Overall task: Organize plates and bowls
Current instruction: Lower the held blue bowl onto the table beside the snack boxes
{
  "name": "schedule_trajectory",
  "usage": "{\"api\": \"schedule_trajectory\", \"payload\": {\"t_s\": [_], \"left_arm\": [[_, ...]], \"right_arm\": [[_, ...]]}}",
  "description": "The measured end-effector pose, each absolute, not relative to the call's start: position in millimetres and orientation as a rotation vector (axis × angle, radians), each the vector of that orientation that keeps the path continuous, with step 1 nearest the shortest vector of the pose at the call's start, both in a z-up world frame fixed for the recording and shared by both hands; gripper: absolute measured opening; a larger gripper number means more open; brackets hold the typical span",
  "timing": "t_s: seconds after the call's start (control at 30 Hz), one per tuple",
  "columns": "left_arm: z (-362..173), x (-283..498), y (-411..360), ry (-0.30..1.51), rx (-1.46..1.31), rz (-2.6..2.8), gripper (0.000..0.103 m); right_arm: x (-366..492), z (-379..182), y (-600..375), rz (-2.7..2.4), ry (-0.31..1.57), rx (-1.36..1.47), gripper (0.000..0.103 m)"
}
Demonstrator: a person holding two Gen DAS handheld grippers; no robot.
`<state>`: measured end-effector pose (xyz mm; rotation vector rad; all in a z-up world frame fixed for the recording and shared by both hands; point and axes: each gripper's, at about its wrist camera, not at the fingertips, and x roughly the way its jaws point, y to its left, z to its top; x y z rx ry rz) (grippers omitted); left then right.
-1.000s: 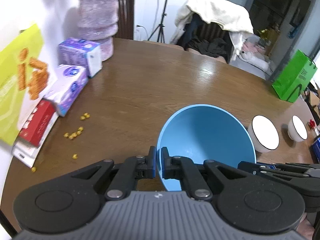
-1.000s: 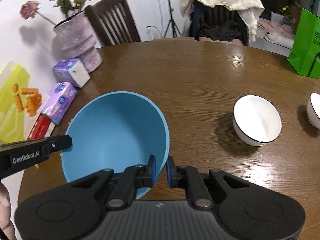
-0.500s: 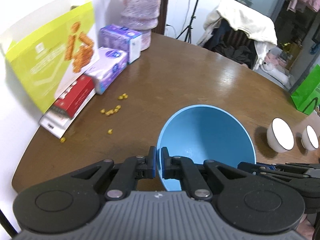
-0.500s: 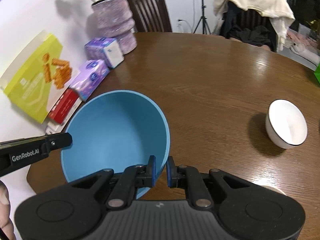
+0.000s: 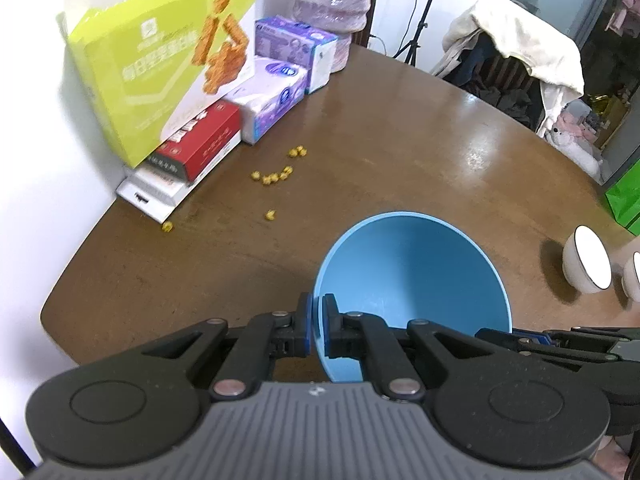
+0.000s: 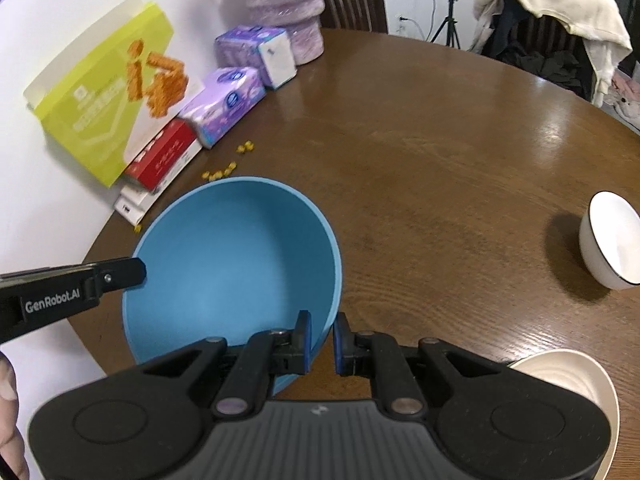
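Between the left tongs (image 5: 317, 328), pinched tight: the near-left rim of a blue bowl (image 5: 412, 276), one pad inside the wall, one outside. Across the same bowl, right tongs (image 6: 320, 338) clamped on the opposite rim in the same way, seen in the left wrist view as a dark arm reaching in from the right. Bowl empty, tilted, carried above a round brown wooden surface (image 6: 440, 152), near its left edge.

Beyond the bowl on the wood, scattered small yellow crumbs (image 5: 276, 176). Against the white wall, a stack: red box (image 5: 200, 146) on a white box, with a lime-green snack carton (image 5: 160, 56) leaning over them. Next along, two purple tissue packs (image 6: 228, 100), then a purple ribbed vase (image 6: 288, 8).

Off to the right, well apart from the bowl, a white bowl with a dark rim (image 6: 612, 240) standing upright; a second white bowl (image 5: 632, 276) just beside it, cut by the frame edge. At lower right of the right wrist view, part of a cream dish (image 6: 580, 376) behind the tongs' body.
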<state>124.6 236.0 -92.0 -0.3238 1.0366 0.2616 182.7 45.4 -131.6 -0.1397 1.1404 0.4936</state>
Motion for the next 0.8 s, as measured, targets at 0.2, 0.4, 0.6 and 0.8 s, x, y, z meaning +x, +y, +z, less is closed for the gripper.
{"api": "schedule_trajectory", "payload": {"t_s": [0.2, 0.4, 0.6, 0.8], "left_arm": [[-103, 115, 240, 1.065, -0.330, 0.270, 0.006], [-113, 108, 244, 1.091, -0.338, 0.276, 0.006], [-119, 105, 247, 1.111, -0.336, 0.281, 0.006], [-124, 102, 249, 1.131, -0.339, 0.283, 0.006]], "right_arm": [[176, -141, 54, 0.511, 1.173, -0.165, 0.011], [170, -149, 60, 0.525, 1.199, -0.188, 0.012], [163, -156, 64, 0.536, 1.223, -0.203, 0.012], [160, -161, 66, 0.536, 1.243, -0.209, 0.013]]}}
